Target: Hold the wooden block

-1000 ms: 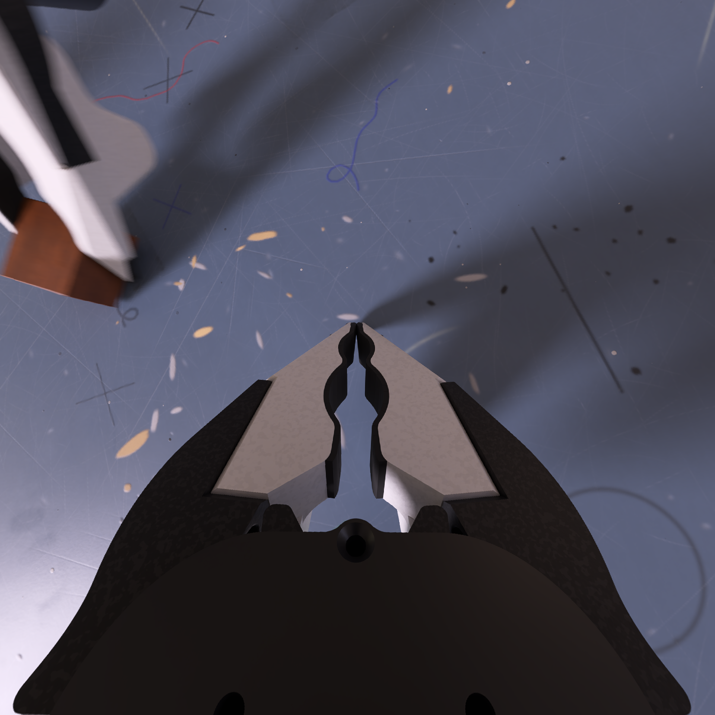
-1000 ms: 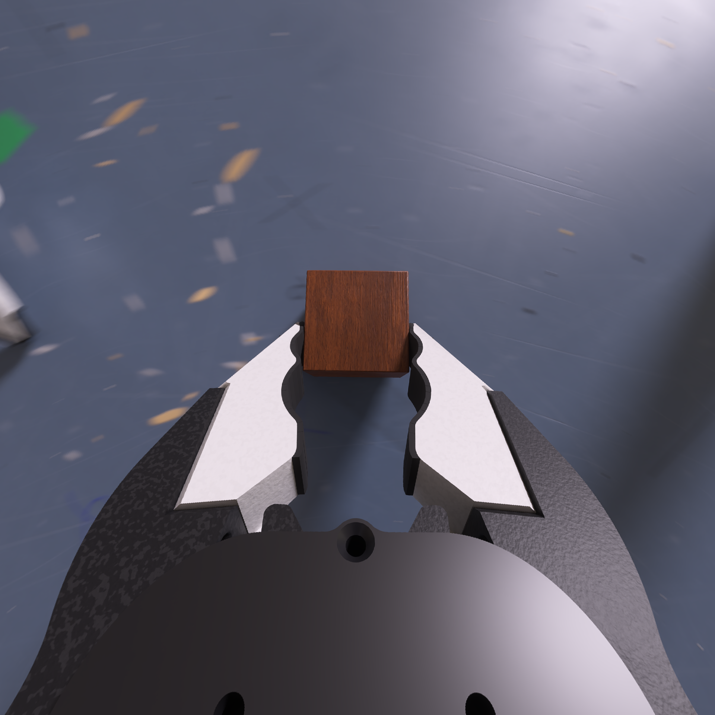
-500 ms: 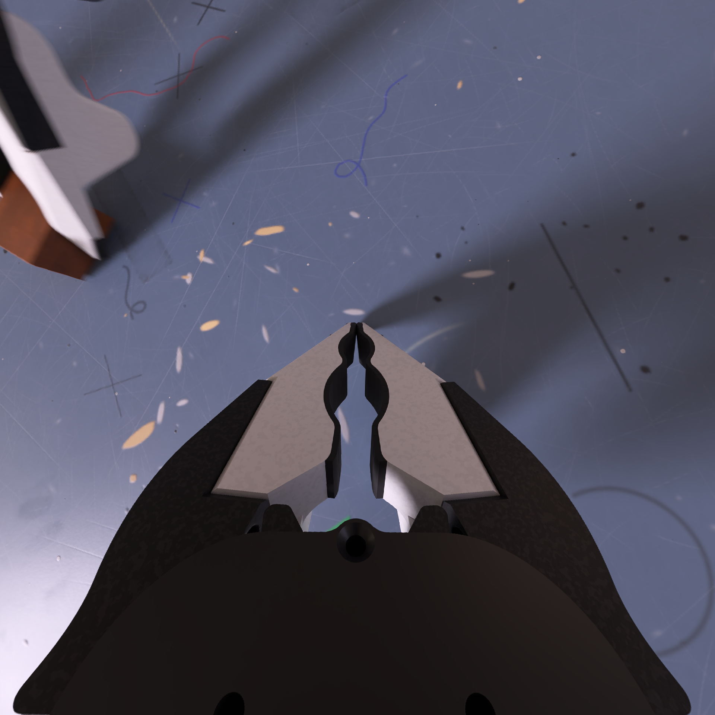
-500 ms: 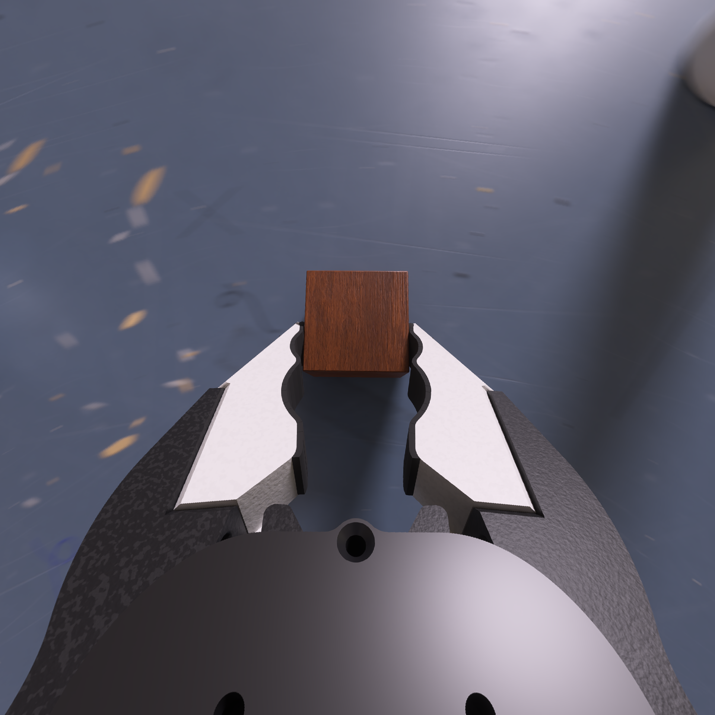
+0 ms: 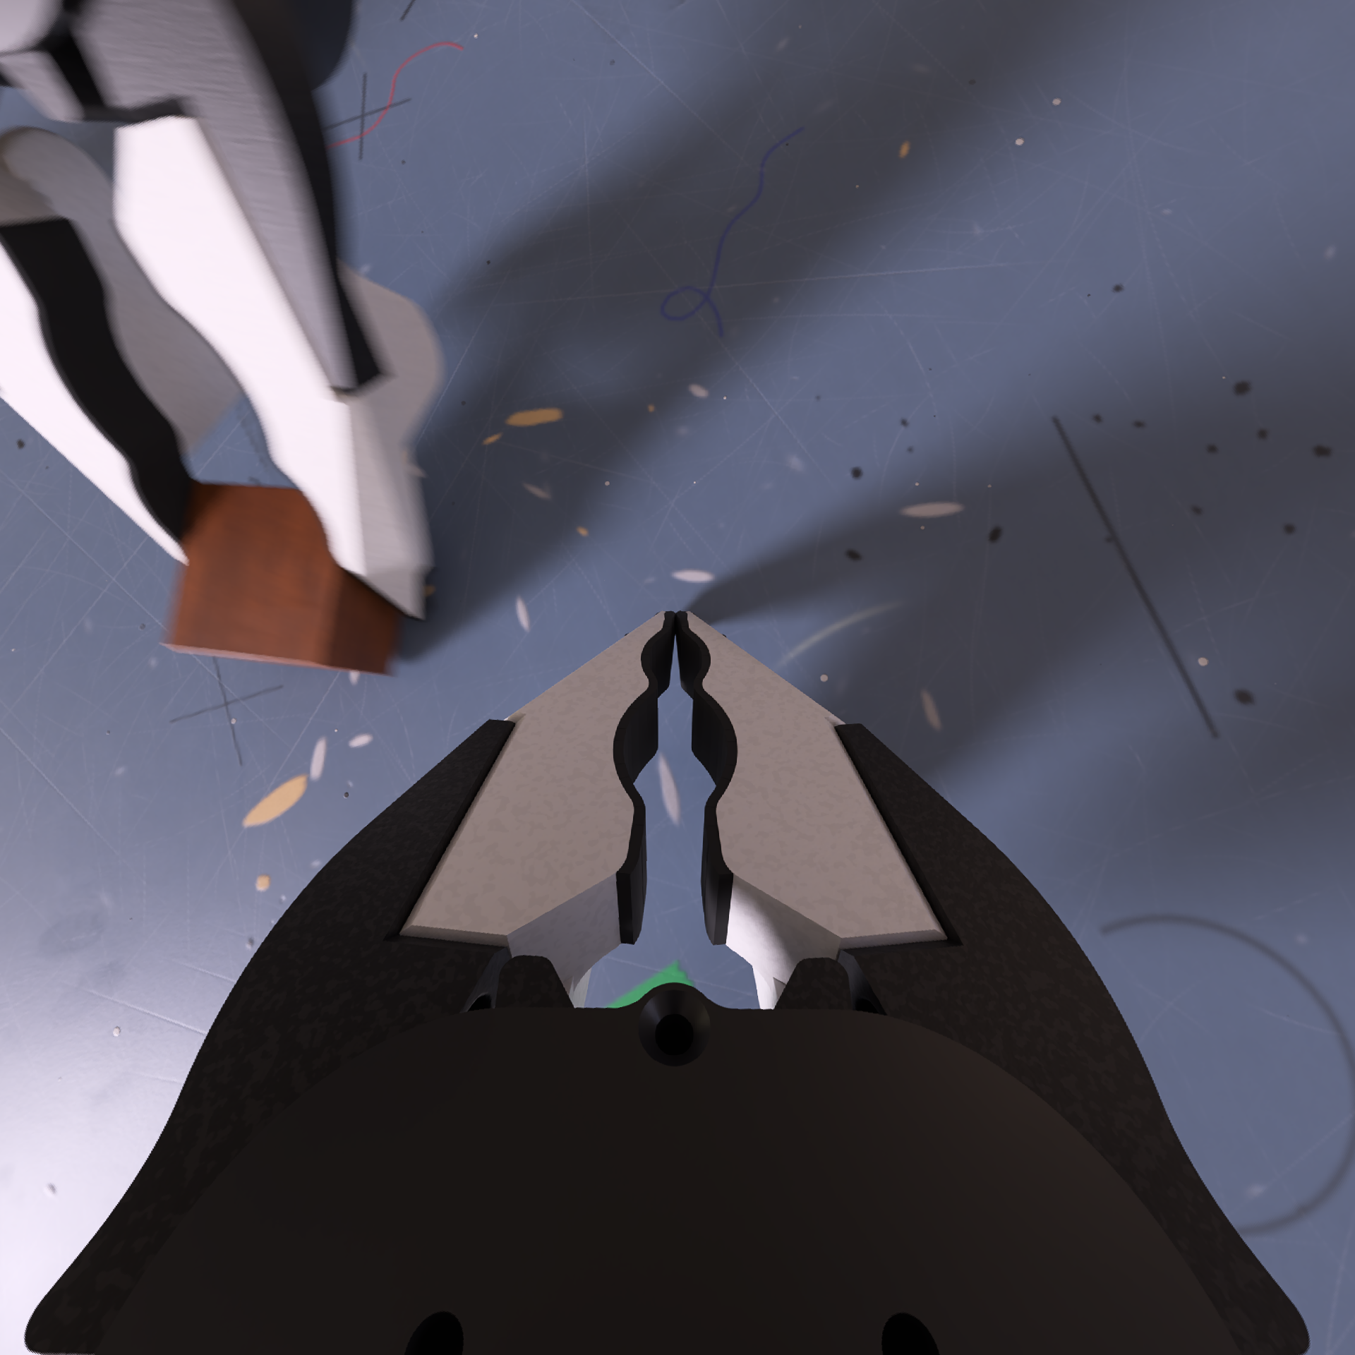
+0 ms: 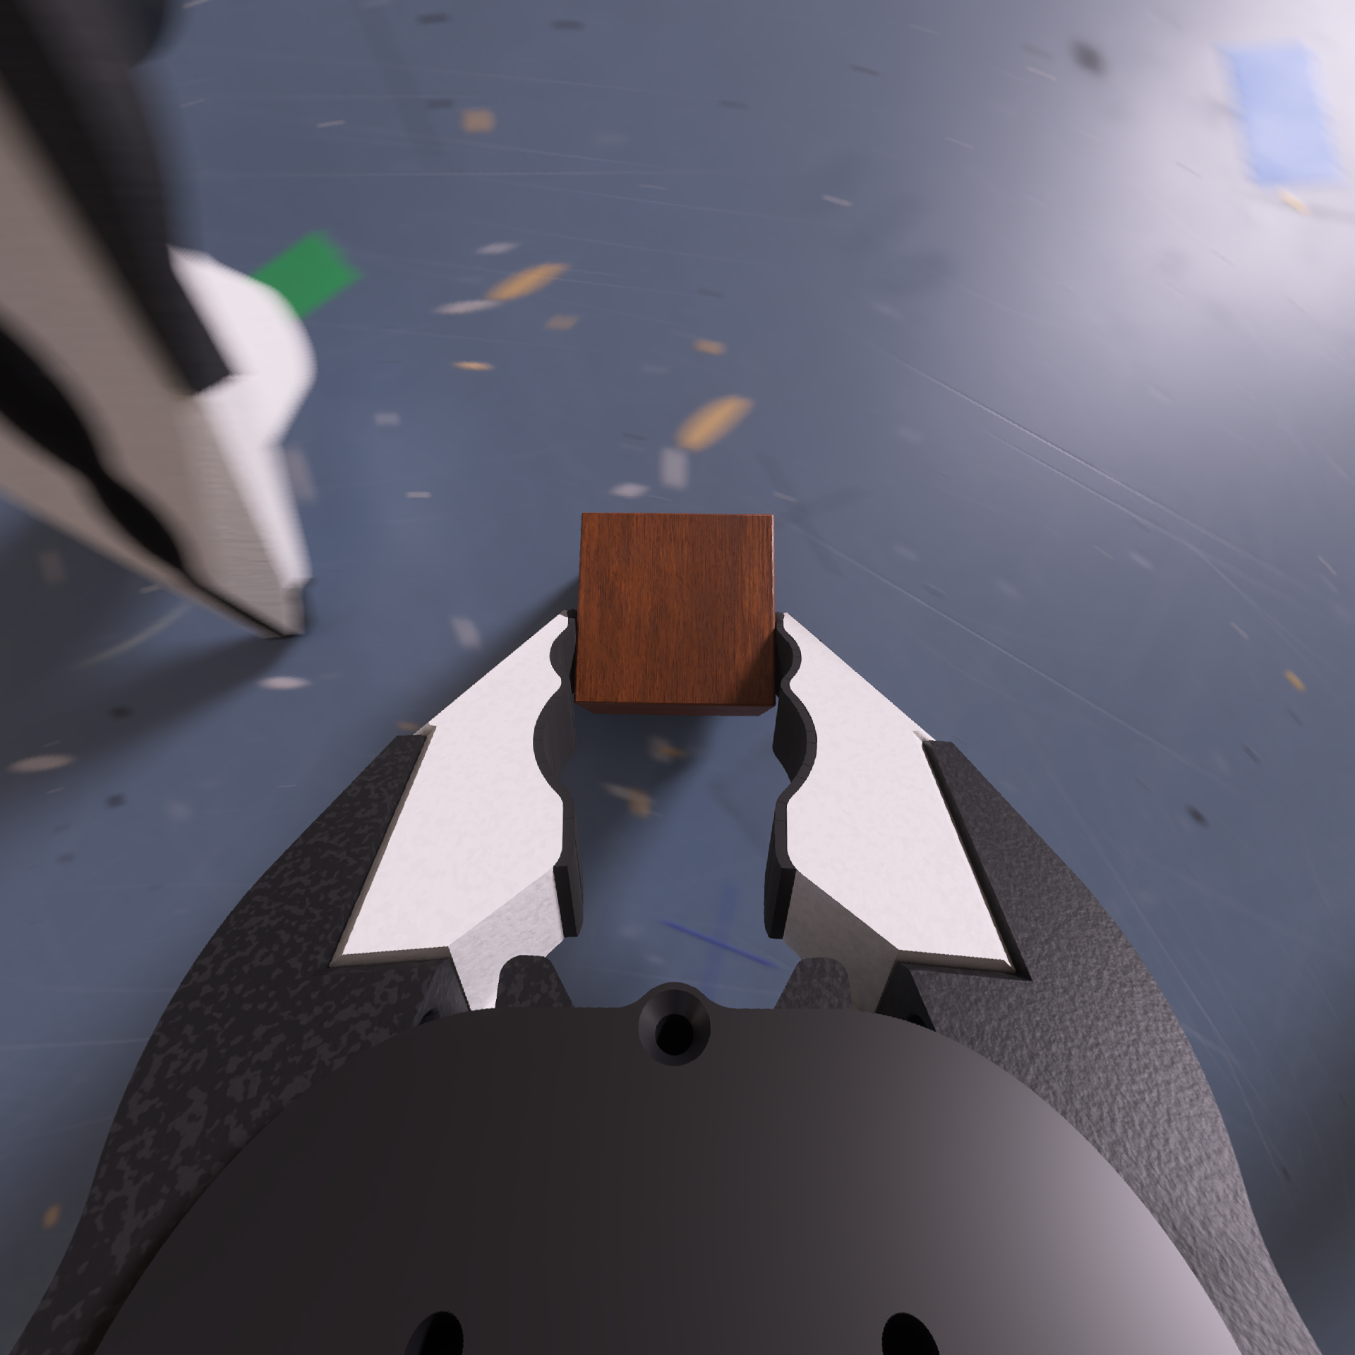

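The wooden block (image 6: 674,612), a reddish-brown cube, sits clamped between the tips of my right gripper (image 6: 674,623), held above the blue-grey table. It also shows in the left wrist view (image 5: 278,579) at the left, gripped by the right gripper's white fingers (image 5: 366,469). My left gripper (image 5: 674,619) is shut and empty, its tips touching, to the right of the block. In the right wrist view the left gripper (image 6: 278,608) appears blurred at the left, apart from the block.
The table (image 5: 953,256) is blue-grey with scratches, pen marks and pale flecks. A green patch (image 6: 308,275) lies far left and a light blue patch (image 6: 1283,121) far right in the right wrist view. A bit of green (image 5: 652,990) shows under the left gripper.
The right gripper with the block has swung closer to the left gripper and looms larger in the left wrist view. The left gripper now shows in the right wrist view. Both grips are unchanged.
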Available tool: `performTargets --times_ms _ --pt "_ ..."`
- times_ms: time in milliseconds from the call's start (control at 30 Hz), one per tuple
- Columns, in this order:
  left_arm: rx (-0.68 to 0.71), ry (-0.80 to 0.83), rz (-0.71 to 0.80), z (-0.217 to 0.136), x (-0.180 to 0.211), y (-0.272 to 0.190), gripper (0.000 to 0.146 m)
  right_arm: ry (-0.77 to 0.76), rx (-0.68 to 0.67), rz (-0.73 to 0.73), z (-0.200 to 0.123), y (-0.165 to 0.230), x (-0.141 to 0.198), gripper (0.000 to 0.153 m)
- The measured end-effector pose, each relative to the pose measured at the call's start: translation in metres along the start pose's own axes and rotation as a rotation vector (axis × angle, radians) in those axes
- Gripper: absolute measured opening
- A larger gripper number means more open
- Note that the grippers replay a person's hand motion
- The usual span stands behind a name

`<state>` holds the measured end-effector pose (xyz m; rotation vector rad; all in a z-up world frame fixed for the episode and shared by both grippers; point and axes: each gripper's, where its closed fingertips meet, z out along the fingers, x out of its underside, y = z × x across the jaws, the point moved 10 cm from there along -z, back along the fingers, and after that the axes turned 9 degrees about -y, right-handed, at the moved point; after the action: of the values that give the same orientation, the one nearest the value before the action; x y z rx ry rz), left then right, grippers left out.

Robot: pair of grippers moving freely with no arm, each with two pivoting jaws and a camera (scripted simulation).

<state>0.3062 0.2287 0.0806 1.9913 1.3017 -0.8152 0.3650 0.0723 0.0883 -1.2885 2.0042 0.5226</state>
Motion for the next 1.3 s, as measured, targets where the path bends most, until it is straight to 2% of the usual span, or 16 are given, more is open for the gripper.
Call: performTargets --times_ms 100,167,233,267,400,467,567,633,733,800,900,967,1067,1133,1233,1300 --pt "-0.009 0.005 0.007 -0.001 0.000 -0.001 0.000 0.005 0.057 0.097 -0.019 -0.034 0.019 0.052" --pt "-0.015 0.007 0.006 -0.002 0.001 -0.001 0.000 -0.009 -0.013 0.053 -0.020 -0.011 0.021 0.052" --pt "-0.006 0.004 -0.006 -0.002 0.002 0.000 0.000 0.005 -0.085 -0.061 -0.007 0.020 0.006 0.052" --pt "-0.002 0.002 -0.009 -0.002 0.001 0.000 0.000 0.012 -0.093 -0.087 -0.001 0.022 -0.001 0.052" --pt "-0.005 0.003 0.000 -0.002 0.001 -0.001 0.000 0.008 0.004 0.056 -0.018 -0.025 0.017 0.052" --pt "-0.006 0.004 0.002 -0.002 0.001 -0.001 0.000 -0.004 -0.040 0.028 -0.021 -0.008 0.021 0.052" --pt "0.008 0.000 -0.007 -0.002 0.001 -0.001 0.000 0.028 -0.119 -0.115 0.003 0.028 -0.006 0.052" --pt "0.012 -0.002 -0.004 -0.001 0.000 -0.001 0.000 -0.008 -0.050 -0.036 0.014 0.003 -0.013 0.052" --pt "0.009 -0.002 0.002 0.000 0.000 -0.002 0.000 0.004 0.050 0.075 0.002 -0.037 0.000 0.052" --pt "0.011 -0.002 -0.002 -0.001 0.000 -0.002 0.000 0.014 -0.006 0.042 -0.001 -0.018 0.000 0.052" --pt "0.017 -0.003 -0.009 -0.001 0.000 -0.001 0.000 0.030 -0.084 -0.075 0.017 0.016 -0.021 0.052" --pt "0.018 -0.001 -0.004 0.000 0.000 -0.001 0.000 -0.005 -0.017 0.001 0.025 -0.009 -0.024 0.052" --pt "0.009 0.001 0.002 0.000 0.000 -0.002 0.000 0.002 0.068 0.089 0.010 -0.041 -0.009 0.052" --pt "0.006 0.002 -0.001 -0.002 0.000 -0.002 0.000 -0.003 0.005 0.046 0.006 -0.017 -0.006 0.052" --pt "0.006 0.004 -0.006 -0.002 0.001 -0.002 0.000 0.004 -0.087 -0.074 0.022 0.021 -0.025 0.052" --pt "0.006 0.006 0.001 -0.001 0.000 -0.002 0.000 -0.028 -0.046 -0.031 0.030 0.002 -0.029 0.052"
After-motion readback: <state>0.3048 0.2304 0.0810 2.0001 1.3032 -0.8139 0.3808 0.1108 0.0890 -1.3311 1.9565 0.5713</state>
